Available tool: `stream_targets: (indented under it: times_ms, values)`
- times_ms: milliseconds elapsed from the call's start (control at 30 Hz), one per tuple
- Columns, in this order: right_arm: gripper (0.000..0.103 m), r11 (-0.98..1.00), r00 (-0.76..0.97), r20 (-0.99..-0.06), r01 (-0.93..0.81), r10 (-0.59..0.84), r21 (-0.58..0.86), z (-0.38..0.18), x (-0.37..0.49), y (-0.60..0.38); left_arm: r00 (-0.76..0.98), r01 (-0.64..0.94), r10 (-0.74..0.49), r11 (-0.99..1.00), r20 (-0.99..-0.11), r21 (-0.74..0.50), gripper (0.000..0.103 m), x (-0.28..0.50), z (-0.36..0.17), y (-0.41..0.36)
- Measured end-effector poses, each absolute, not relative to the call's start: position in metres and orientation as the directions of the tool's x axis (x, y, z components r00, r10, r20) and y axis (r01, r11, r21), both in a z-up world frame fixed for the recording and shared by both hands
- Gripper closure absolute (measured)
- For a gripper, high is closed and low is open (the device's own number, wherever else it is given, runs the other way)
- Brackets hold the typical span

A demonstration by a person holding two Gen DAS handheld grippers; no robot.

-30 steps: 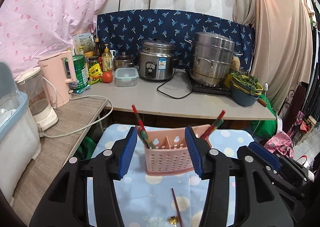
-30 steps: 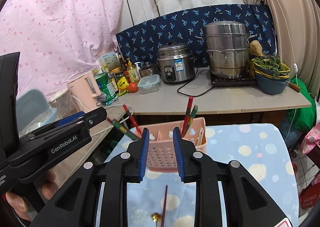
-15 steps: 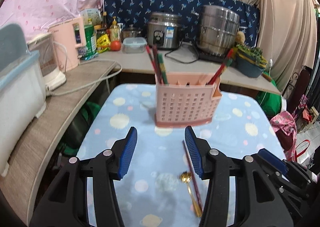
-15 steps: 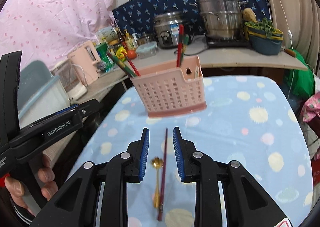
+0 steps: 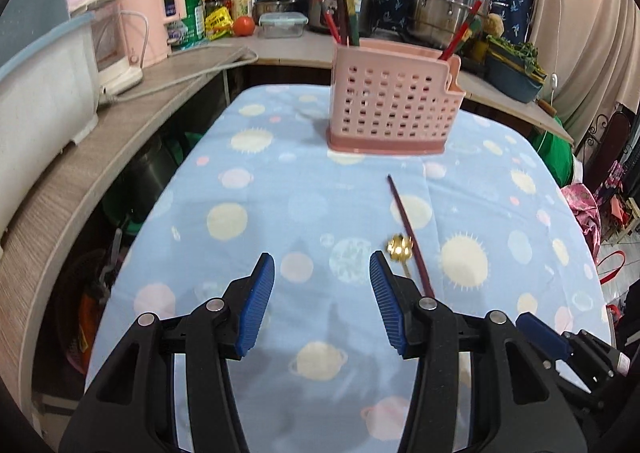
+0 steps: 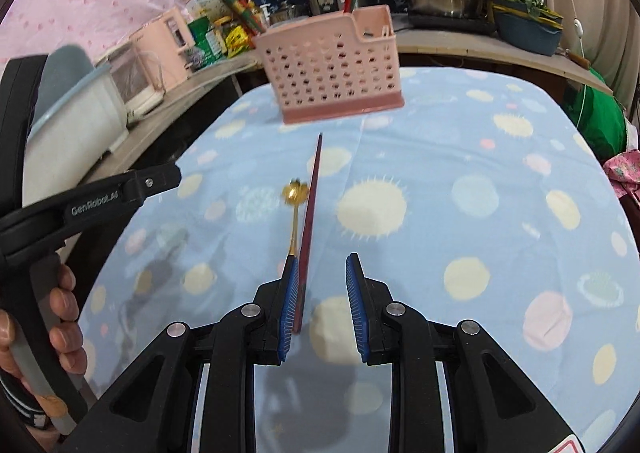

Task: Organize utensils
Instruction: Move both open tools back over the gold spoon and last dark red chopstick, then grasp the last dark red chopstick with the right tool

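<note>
Both wrist cameras sit behind their own fingers, tilted down and close over the blue dotted cloth [image 5: 280, 181]. Each faces the pink basket [image 5: 390, 109] and kitchen counter [image 5: 280, 49]. Both share the chopstick [image 6: 310, 221] and gold spoon [image 6: 295, 193].

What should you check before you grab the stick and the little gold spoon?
1. Chopstick lying flat on the tablecloth: ok.
2. Gold spoon right beside it, may get caught too: not ok.
3. Right gripper open, nothing in it: ok.
4. Chopstick's near end between its jaws: cannot tell.
5. Left gripper open and holding nothing: ok.
6. Pink basket standing upright with room for more: ok.
</note>
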State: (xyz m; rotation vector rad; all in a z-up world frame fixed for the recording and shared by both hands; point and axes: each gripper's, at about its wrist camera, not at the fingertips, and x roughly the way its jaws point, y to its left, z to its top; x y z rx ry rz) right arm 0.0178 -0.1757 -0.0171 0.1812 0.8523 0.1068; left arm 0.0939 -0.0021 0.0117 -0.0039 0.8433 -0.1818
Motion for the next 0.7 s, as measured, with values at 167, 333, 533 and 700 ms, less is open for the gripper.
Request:
stream_targets:
  times_ms: [167, 333, 533, 700]
  values:
    - [0.079, 0.98, 0.622, -0.762, -0.042, 0.179, 0.197, -0.031, 0.013, -0.163, 0.619, 0.155, -0.156, 0.985, -0.77, -0.076, 0.056, 0.084, -0.007, 0.001]
    - [0.079, 0.981, 0.609, -0.772, -0.059, 0.182, 0.185, -0.037, 0.015, -0.154, 0.595, 0.152, -0.152, 0.986, -0.79, -0.075, 0.056, 0.077, -0.019, 0.004]
    - [0.08, 0.982, 0.6, -0.78, -0.057, 0.176, 0.178, -0.044, 0.021, -0.151, 0.577, 0.148, -0.145, 0.986, -0.804, -0.072, 0.056, 0.074, -0.026, 0.007]
    - [0.087, 0.984, 0.591, -0.789, -0.052, 0.167, 0.169, -0.05, 0.025, -0.152, 0.566, 0.148, -0.142, 0.987, -0.812, -0.07, 0.056, 0.072, -0.031, 0.008]
